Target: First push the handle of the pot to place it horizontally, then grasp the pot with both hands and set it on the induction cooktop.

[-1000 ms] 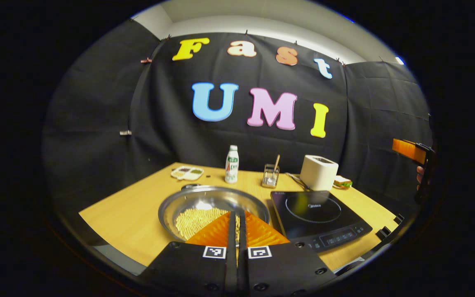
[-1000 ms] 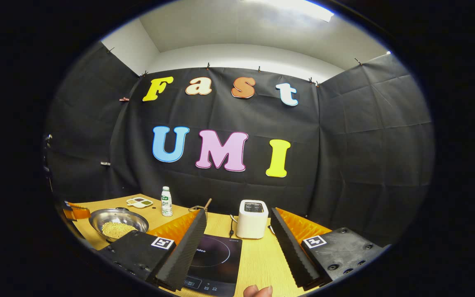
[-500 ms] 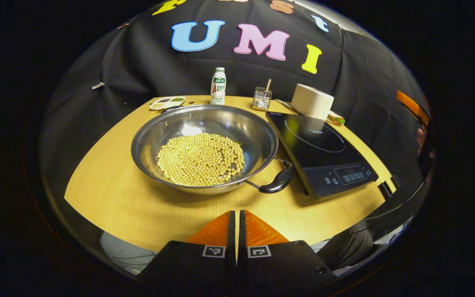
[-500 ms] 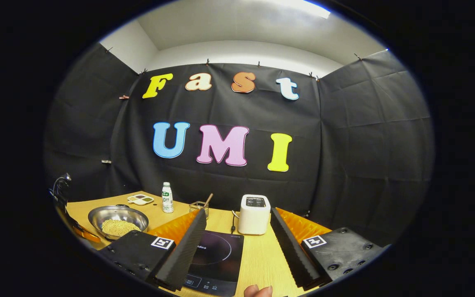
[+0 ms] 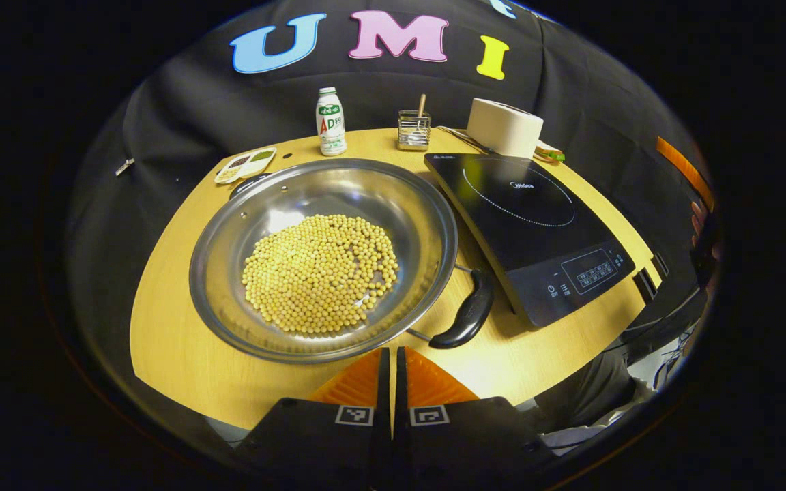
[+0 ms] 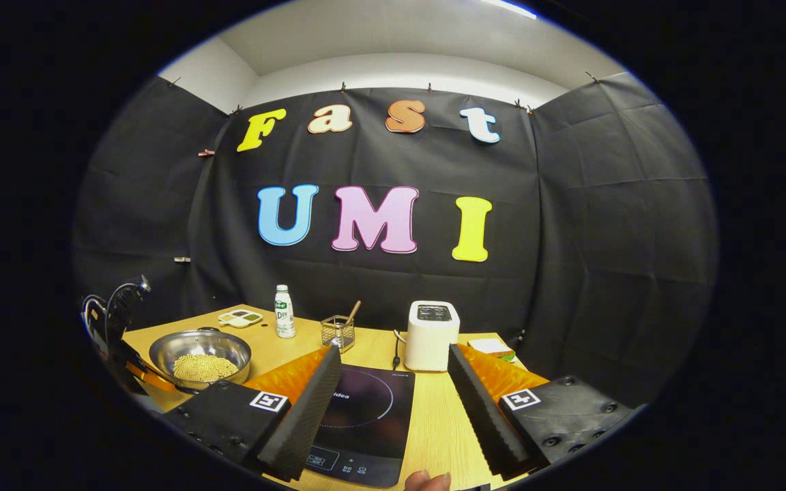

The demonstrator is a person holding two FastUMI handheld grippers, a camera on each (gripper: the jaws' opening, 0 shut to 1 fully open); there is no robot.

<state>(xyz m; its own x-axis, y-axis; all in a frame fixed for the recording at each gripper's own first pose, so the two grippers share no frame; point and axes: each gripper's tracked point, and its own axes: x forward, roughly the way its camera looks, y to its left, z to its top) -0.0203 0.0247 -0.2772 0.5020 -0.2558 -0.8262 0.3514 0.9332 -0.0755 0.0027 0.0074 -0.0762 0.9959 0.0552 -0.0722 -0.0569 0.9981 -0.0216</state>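
Note:
A steel pot [image 5: 366, 194] holding yellow beans [image 5: 321, 273] stands on the wooden table, left of the black induction cooktop [image 5: 516, 218]. One black handle [image 5: 467, 316] sticks out at the pot's near right, angled toward the cooktop's front corner. A second handle [image 5: 246, 184] shows at the far left rim. My left gripper [image 5: 391, 365] is shut and empty, above the table's front edge just short of the pot. My right gripper [image 6: 393, 409] is open and empty above the cooktop [image 6: 366, 409]. The right gripper view has the pot [image 6: 195, 341] at the left, with the left gripper [image 6: 137, 369] beside it.
Along the back of the table [image 5: 181, 354] stand a small bottle [image 5: 330, 121], a wire holder with a stick [image 5: 413, 129], a white toaster [image 5: 504, 127] and a divided dish [image 5: 246, 165]. A hand [image 5: 700, 225] shows at the far right. A fingertip [image 6: 427, 481] is at the bottom.
My left gripper has risen and tipped downward, so the whole pot and its near handle now show below it. The right gripper has barely shifted and stays open.

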